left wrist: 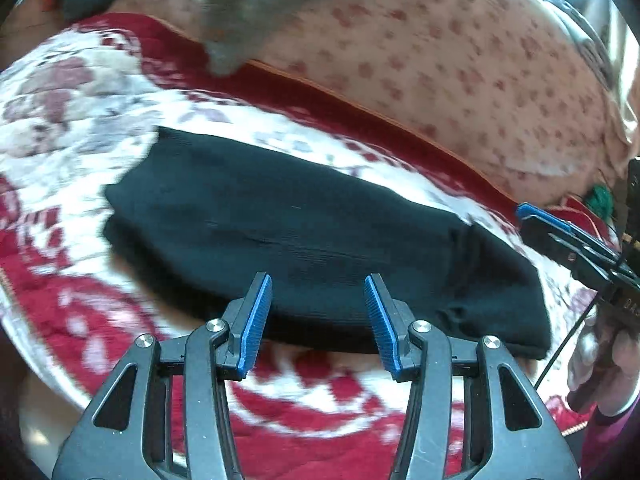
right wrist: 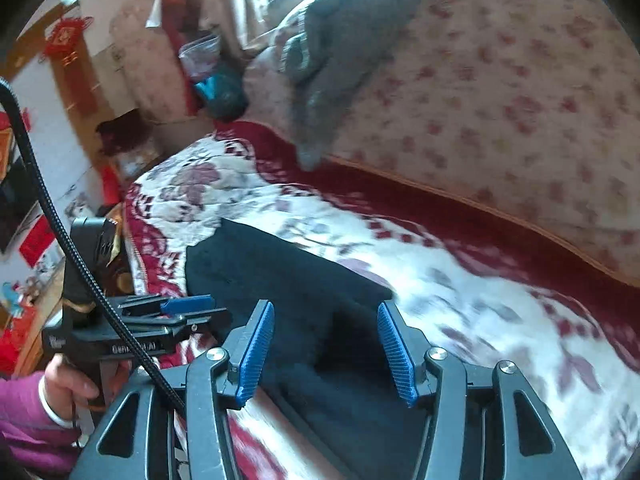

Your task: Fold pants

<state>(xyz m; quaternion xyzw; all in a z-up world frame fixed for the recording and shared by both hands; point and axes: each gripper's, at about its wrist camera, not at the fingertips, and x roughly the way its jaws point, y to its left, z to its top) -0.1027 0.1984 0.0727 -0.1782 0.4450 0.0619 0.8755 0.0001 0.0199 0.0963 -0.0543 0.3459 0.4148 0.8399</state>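
Note:
The black pants (left wrist: 304, 236) lie folded into a compact long stack on the red and white floral bedspread (left wrist: 80, 128). They also show in the right wrist view (right wrist: 296, 288). My left gripper (left wrist: 318, 292) is open and empty, just above the near edge of the pants. My right gripper (right wrist: 326, 320) is open and empty, over one end of the pants. The right gripper shows at the right edge of the left wrist view (left wrist: 568, 236). The left gripper shows at the left in the right wrist view (right wrist: 176, 312).
A pink floral quilt (left wrist: 460, 60) is heaped behind the pants, with a grey garment (left wrist: 256, 12) draped on it. The bedspread's edge (right wrist: 136, 248) drops off at the left, with boxes and red decorations (right wrist: 64, 40) beyond. A black cable (right wrist: 60, 248) hangs near the left gripper.

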